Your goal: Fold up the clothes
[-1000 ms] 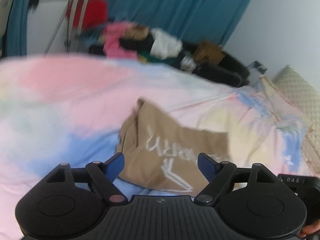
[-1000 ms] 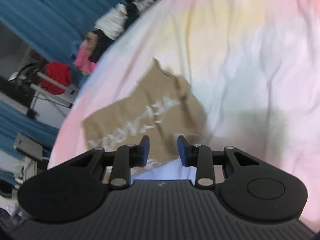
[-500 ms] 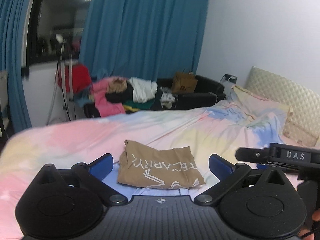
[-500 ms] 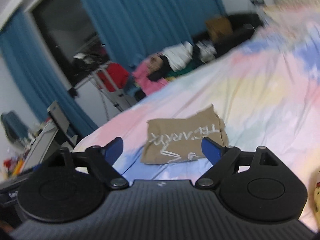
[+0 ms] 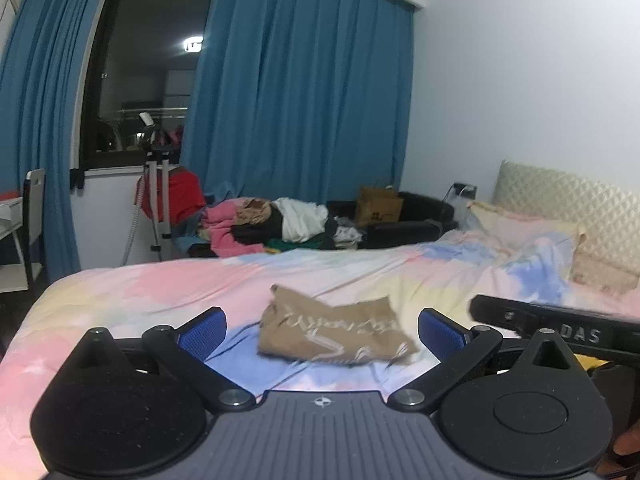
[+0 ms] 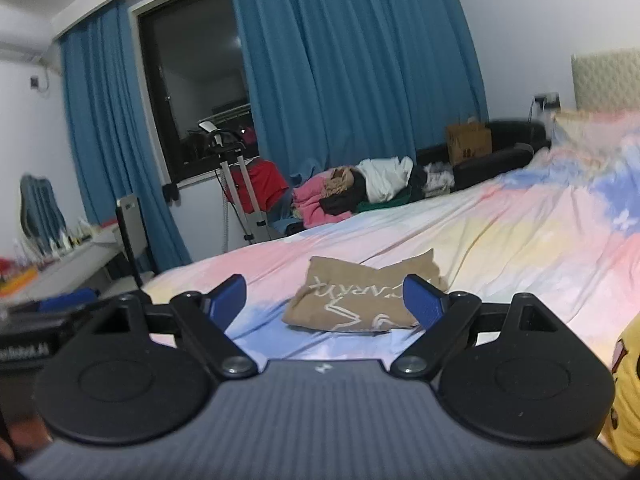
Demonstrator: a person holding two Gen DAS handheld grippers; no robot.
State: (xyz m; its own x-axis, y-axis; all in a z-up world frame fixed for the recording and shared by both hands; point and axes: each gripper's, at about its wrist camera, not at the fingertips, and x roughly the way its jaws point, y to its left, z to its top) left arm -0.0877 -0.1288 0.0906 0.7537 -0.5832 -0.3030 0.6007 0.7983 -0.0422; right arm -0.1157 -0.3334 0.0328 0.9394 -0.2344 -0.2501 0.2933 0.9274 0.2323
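Observation:
A folded tan garment (image 5: 336,330) with white lettering lies flat on the pastel bedspread (image 5: 132,300); the right wrist view shows the same tan garment (image 6: 360,300) on the bedspread (image 6: 520,240). My left gripper (image 5: 320,332) is open and held back from the garment, with nothing between its blue pads. My right gripper (image 6: 324,300) is open too, equally drawn back and empty. The right gripper's black body (image 5: 560,330) shows at the right of the left wrist view. The left gripper's body (image 6: 44,320) shows at the left edge of the right wrist view.
A heap of unfolded clothes (image 5: 280,226) lies beyond the bed's far edge, beside a black sofa (image 5: 404,220) with a brown paper bag (image 5: 378,208). Blue curtains (image 5: 304,92), a window, a tripod stand (image 5: 156,208) and a desk (image 6: 68,264) stand at the left. Something yellow (image 6: 624,380) is at the right.
Both grippers have opened wide, pulled back from the tan garment and risen, and their views have levelled. The garment now lies free on the bed, farther from both.

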